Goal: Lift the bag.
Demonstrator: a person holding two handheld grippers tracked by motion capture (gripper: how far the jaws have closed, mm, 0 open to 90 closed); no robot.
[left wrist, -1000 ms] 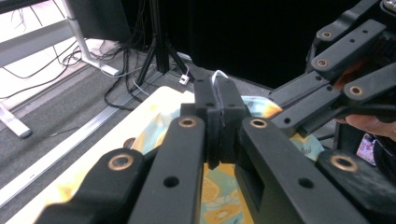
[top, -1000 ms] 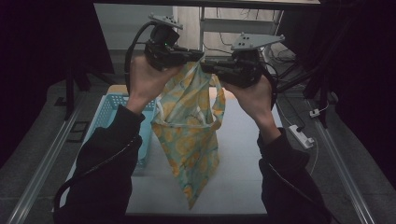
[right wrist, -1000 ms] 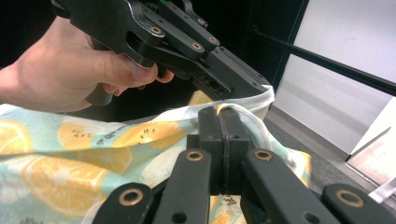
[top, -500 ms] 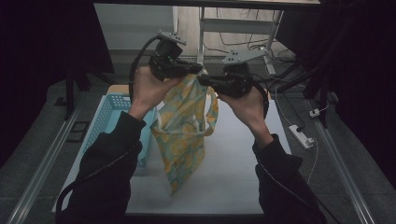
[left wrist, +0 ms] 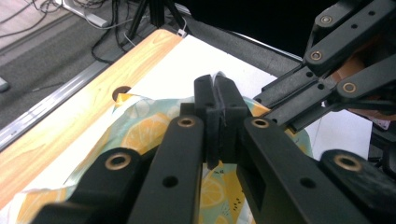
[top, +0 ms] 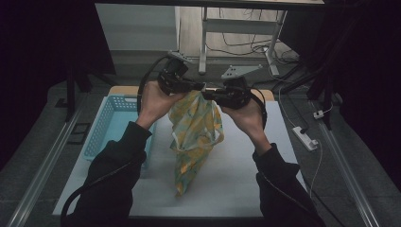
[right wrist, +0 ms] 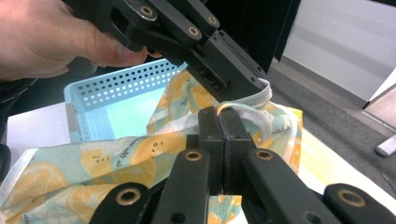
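White sheeting covers the bench (top: 246, 189), whose wooden far edge borders a grey floor strewn with cables. Above it hangs a lemon-print fabric bag (top: 195, 137), pale green with yellow fruit slices and a cream-white trim, its top edge pinched between both sets of fingers and its body drooping to a narrow tail that just brushes the sheet. Compared with a second ago, the two grips have drawn closer together and moved farther from the person, so the top edge now bunches rather than spreads; I judge the bag is being gathered for folding or stowing. The left gripper (top: 197, 86) is clamped on the cloth, as is the right gripper (top: 208, 92), whose fingers (right wrist: 223, 140) also trap a loop of trim. Left of the fingers, a light-blue perforated basket (top: 105, 130) waits.
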